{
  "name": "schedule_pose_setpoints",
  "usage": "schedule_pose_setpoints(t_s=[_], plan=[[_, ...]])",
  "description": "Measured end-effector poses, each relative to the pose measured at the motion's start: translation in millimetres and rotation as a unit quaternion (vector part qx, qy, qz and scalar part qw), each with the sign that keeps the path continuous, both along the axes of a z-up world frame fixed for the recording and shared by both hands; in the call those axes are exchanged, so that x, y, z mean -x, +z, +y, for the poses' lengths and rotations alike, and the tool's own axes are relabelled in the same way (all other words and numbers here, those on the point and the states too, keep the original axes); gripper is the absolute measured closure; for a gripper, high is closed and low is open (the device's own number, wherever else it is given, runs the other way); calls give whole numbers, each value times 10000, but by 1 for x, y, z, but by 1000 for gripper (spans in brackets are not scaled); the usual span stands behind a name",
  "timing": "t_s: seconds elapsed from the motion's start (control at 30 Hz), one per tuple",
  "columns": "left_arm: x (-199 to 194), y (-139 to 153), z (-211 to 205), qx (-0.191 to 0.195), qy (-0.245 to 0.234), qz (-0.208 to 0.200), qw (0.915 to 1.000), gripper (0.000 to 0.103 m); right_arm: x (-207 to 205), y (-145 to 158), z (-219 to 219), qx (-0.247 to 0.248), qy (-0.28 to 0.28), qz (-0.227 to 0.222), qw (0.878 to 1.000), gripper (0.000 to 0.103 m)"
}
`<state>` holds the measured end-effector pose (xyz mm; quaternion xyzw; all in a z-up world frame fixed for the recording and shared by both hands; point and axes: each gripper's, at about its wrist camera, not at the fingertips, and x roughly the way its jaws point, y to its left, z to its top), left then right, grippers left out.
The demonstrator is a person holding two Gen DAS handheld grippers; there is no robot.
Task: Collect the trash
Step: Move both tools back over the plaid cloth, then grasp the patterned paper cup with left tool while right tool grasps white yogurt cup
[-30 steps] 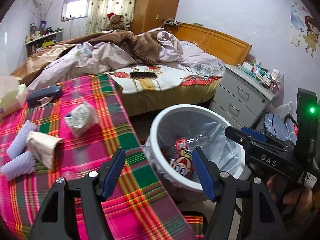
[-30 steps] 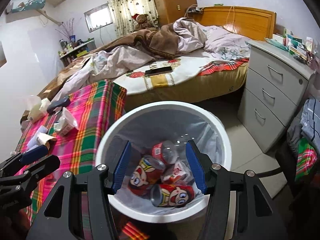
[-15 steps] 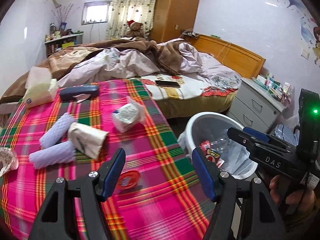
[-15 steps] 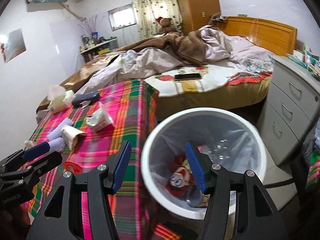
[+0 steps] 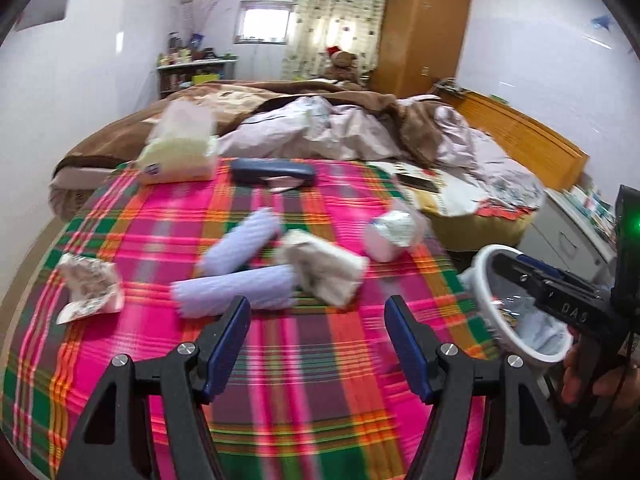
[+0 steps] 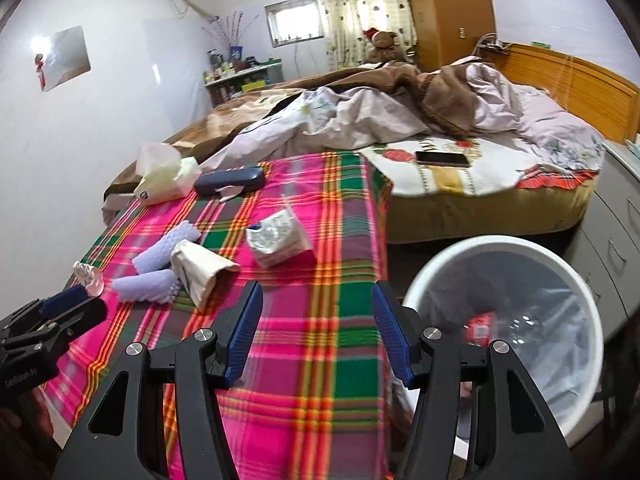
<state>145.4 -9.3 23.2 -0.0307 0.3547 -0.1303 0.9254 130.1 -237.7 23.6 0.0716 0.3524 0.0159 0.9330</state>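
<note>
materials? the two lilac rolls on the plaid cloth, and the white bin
Lilac rolls: look like soft foam netting, matte, judging by the bumpy, dimpled surface; could be another textured soft material.
White bin: probably rigid plastic, smooth with a slight sheen on the rim, lined with a thin translucent, glossy, creased plastic bag.

Near plaid cloth (image 5: 312, 380) bare, free passage. Farther on, foam rolls (image 5: 236, 288) and crumpled paper (image 5: 324, 272) crowd together. Bin (image 6: 516, 252) mouth unobstructed.
</note>
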Motion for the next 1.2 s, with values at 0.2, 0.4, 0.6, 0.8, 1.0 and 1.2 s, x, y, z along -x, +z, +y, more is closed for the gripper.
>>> schedule_pose_setpoints(t_s=[0.2, 0.4, 0.6, 0.8, 1.0, 1.2], plan=[[-10, -9, 50, 64, 549, 133, 9984, 32, -24, -8, 14, -47, 109, 194, 9997, 45], [-17, -21, 93, 73, 1039, 333, 9940, 30, -47, -18, 20, -327, 109, 456, 9984, 45], [-23, -37, 125, 247, 1352, 587, 9888, 30, -71, -26, 23, -447, 29, 652, 9969, 45], [-33, -53, 148, 453, 1584, 822, 9829, 30, -94, -36, 20, -639, -127, 899, 9938, 45], [-46, -60, 169, 849, 1715, 930, 9771, 30, -114, -40, 20, -712, -200, 1012, 9921, 45], [-66, -63, 181, 1085, 1840, 1068, 9711, 26, -125, -46, 23, -706, -78, 1142, 9909, 45]])
